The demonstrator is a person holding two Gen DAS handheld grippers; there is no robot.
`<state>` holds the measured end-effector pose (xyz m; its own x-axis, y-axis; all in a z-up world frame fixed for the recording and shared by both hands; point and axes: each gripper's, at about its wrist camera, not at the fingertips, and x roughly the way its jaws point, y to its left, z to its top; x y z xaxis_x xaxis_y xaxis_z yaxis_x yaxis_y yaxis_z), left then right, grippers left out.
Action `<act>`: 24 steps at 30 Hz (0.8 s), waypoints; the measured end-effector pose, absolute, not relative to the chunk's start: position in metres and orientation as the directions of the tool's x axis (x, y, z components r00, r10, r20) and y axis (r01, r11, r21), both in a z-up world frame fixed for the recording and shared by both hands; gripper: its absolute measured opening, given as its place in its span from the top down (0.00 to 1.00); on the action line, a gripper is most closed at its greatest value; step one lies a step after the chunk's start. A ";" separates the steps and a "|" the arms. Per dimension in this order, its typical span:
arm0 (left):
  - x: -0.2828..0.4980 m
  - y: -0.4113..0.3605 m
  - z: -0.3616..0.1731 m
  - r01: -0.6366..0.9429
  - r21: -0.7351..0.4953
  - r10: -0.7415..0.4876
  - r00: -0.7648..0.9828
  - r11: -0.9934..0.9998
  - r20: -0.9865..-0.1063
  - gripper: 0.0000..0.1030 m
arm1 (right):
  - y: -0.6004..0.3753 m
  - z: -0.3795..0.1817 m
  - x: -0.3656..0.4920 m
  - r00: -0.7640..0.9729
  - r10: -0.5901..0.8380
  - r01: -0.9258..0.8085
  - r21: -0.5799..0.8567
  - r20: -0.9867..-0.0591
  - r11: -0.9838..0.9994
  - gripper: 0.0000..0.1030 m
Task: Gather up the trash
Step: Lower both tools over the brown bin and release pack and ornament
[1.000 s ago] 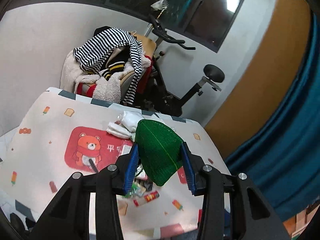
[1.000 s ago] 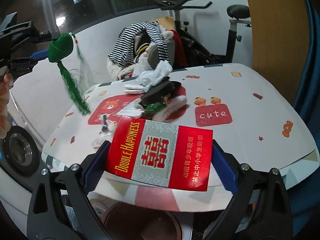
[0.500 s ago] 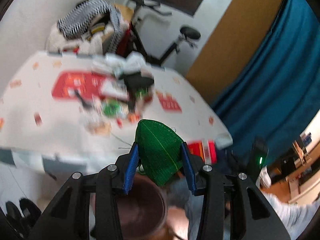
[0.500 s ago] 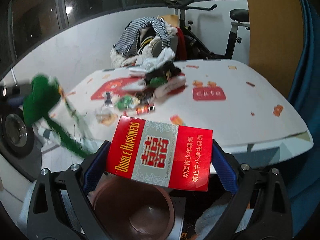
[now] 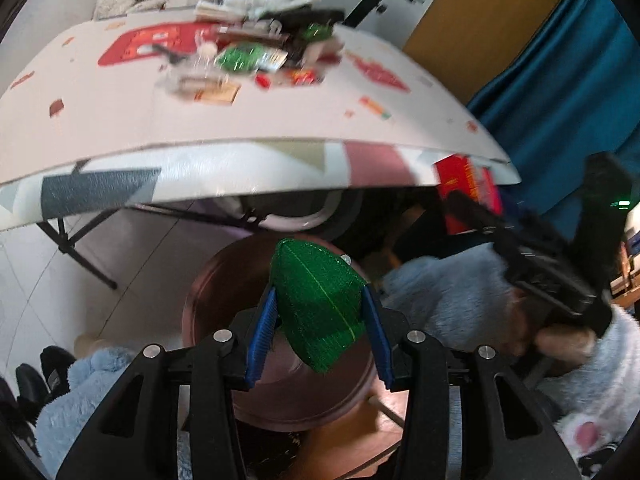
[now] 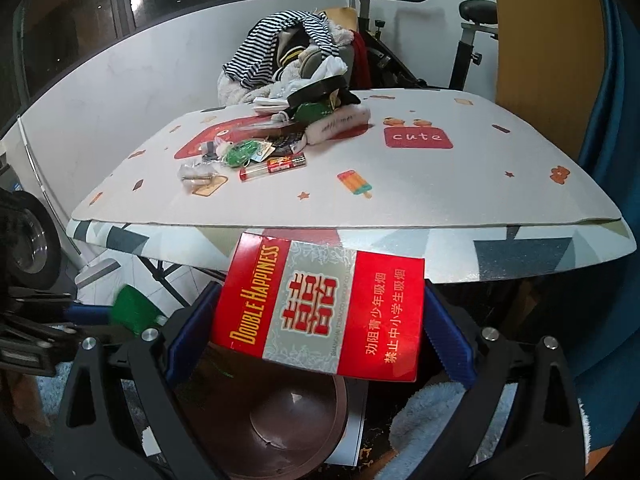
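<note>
My left gripper [image 5: 318,340] is shut on a green woven ornament [image 5: 316,304] and holds it over a brown bin [image 5: 212,304] on the floor below the table's front edge. My right gripper [image 6: 320,332] is shut on a red Double Happiness cigarette box [image 6: 320,304], held above the same bin [image 6: 280,432]. The right gripper with the red box [image 5: 468,188] shows at the right of the left wrist view. The ornament [image 6: 130,308] shows at the left of the right wrist view. A pile of small trash [image 6: 256,156] lies on the table [image 6: 440,192].
A chair heaped with striped clothes [image 6: 288,52] and an exercise bike [image 6: 468,40] stand behind the table. Folding table legs [image 5: 80,256] stand left of the bin. A blue curtain [image 5: 560,80] hangs at the right. Blue fleece sleeves [image 5: 452,304] are close to both grippers.
My left gripper has swung down from above the table to over the bin, with the ornament in it. My right gripper has lowered slightly with the cigarette box.
</note>
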<state>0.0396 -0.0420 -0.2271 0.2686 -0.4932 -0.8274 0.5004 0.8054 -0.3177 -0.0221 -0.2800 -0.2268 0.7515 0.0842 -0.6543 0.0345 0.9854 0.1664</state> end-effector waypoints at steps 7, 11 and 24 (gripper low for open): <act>0.051 -0.036 -0.230 0.496 -0.257 -0.455 0.332 0.829 -0.826 0.34 | -0.283 -0.231 -0.024 0.742 0.085 0.042 0.173 -0.665 0.984 0.09; 0.052 -0.012 -0.219 0.415 -0.264 -0.441 0.423 0.871 -0.791 0.25 | -0.278 -0.235 -0.022 0.732 0.088 0.032 0.163 -0.675 0.986 0.09; 0.013 0.019 -0.195 0.315 -0.088 -0.293 0.694 0.945 -0.658 0.15 | -0.218 -0.279 -0.004 0.635 0.165 -0.117 0.117 -0.755 0.986 0.09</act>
<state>0.0133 0.0187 -0.1951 0.6940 -0.2927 -0.6578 0.3153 0.9449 -0.0878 -0.0043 -0.2177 -0.2794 0.6349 0.1651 -0.7548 -0.1168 0.9862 0.1175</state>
